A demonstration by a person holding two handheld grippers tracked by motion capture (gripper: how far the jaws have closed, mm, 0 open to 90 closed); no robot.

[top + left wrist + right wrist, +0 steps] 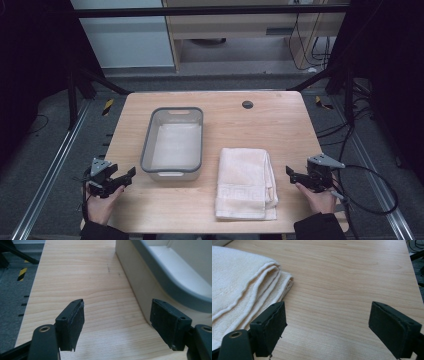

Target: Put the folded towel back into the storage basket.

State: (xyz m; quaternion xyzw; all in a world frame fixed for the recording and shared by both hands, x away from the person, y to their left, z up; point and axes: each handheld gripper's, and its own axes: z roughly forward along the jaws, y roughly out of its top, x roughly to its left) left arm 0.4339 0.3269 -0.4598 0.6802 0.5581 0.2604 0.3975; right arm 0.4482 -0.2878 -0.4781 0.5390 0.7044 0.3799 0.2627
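Towel [246, 183] lies folded at the table's near edge, long axis front-to-back, beside bin [173, 143]. Right gripper [295, 176] nearer, towel to its left; left gripper [125, 176] flanks the bin. Both spread wide, holding nothing.

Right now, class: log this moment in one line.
left gripper: open, beside tub | right gripper: open, beside folded towel | nothing held

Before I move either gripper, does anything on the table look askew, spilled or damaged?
Nothing stands out. The folded towel lies flat beside the grey-rimmed tub, which sits upright with nothing in it. The left gripper and the right gripper are open, touching nothing.
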